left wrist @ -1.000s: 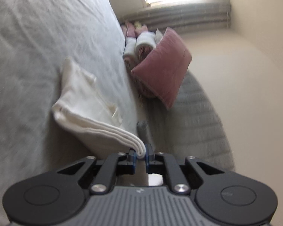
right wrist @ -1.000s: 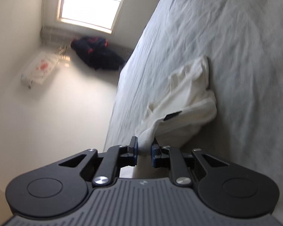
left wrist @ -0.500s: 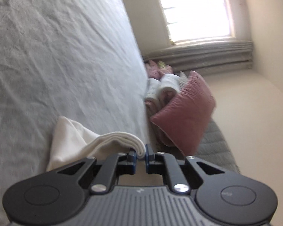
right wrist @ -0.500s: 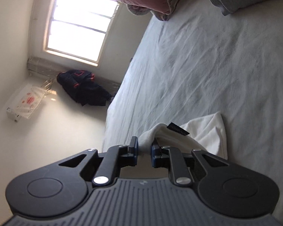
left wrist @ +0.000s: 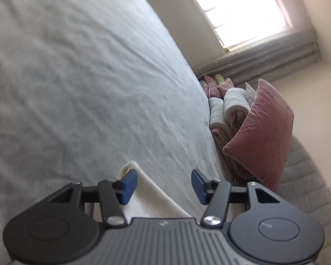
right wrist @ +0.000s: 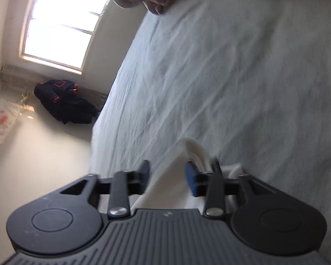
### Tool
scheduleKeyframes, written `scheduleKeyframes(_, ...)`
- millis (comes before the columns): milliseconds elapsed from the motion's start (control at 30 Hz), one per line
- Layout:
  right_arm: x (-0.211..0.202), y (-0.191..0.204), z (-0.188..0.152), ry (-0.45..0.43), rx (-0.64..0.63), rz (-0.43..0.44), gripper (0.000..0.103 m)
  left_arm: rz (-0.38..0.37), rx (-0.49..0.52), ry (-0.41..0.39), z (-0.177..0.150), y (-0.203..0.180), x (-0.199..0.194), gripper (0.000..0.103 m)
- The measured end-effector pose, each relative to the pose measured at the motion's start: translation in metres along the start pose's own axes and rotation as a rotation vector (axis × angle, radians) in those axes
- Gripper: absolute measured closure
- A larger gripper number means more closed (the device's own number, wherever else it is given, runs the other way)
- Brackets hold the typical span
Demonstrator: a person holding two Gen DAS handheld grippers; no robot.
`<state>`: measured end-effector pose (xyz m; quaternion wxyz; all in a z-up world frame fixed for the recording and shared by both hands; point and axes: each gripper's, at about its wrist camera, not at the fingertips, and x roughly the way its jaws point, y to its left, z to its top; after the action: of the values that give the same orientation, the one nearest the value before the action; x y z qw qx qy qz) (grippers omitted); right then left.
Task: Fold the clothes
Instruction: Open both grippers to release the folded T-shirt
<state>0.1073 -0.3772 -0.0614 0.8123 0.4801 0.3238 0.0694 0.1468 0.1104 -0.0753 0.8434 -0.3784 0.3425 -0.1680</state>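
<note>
— Where's the garment?
— The white garment (left wrist: 147, 196) lies on the grey bed (left wrist: 81, 84), its edge beneath both tools.
— And the tools?
— The left hand-held gripper (left wrist: 163, 184) has its pads spread wide, nothing pinched. The right hand-held gripper (right wrist: 167, 176) is likewise apart, cloth loose between its fingers.
— Beyond the garment?
— A pink pillow (left wrist: 262, 137) and rolled bedding (left wrist: 231, 108).

A home bedroom: sheeted bed (left wrist: 88, 88), pink pillow (left wrist: 262, 137), window (right wrist: 61, 26).
</note>
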Motion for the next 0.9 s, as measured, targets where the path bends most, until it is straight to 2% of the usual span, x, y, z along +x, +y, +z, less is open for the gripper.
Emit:
scheduleKeyframes(167, -0.003, 0.032, -0.023, -0.116, -0.275, -0.097, 0.053, 0.055, 0.19, -0.003, -0.004, -0.019, 0.012, 0.047)
scheduleKeyframes(333, 0.025, 0.059, -0.079, -0.126, -0.692, -0.192, 0.053, 0.131, 0.393, -0.024, -0.015, -0.031, 0.024, 0.048)
scheduleKeyframes(400, 0.044, 0.057, -0.087, -0.114, -0.796, -0.261, 0.053, 0.169, 0.475, -0.034, -0.016, -0.028, 0.029, 0.057)
scheduleKeyframes(433, 0.052, 0.053, -0.086, -0.112, -0.816, -0.295, 0.053, 0.192, 0.508, -0.04, -0.016, -0.026, 0.032, 0.072)
scheduleKeyframes(467, 0.059, 0.048, -0.083, -0.112, -0.825, -0.317, 0.054, 0.2, 0.503, -0.043, -0.014, -0.021, 0.034, 0.084)
scheduleKeyframes(567, 0.061, 0.038, -0.071, -0.121, -0.767, -0.299, 0.056, 0.186, 0.39, -0.028, 0.002, -0.005, 0.031, 0.1)
scheduleKeyframes(700, 0.052, 0.047, -0.068, -0.105, -0.786, -0.334, 0.056, 0.199, 0.373, 0.023, 0.008, -0.009, 0.017, 0.1)
scheduleKeyframes(733, 0.046, 0.048, -0.066, -0.096, -0.775, -0.334, 0.056, 0.205, 0.375, 0.041, 0.009, -0.014, 0.013, 0.095)
scheduleKeyframes(833, 0.024, 0.051, -0.055, -0.086, -0.704, -0.332, 0.049, 0.202, 0.361, 0.081, 0.013, -0.025, -0.005, 0.058)
scheduleKeyframes(900, 0.009, 0.054, -0.052, -0.08, -0.673, -0.325, 0.048, 0.171, 0.371, 0.1, 0.009, -0.032, -0.019, 0.057)
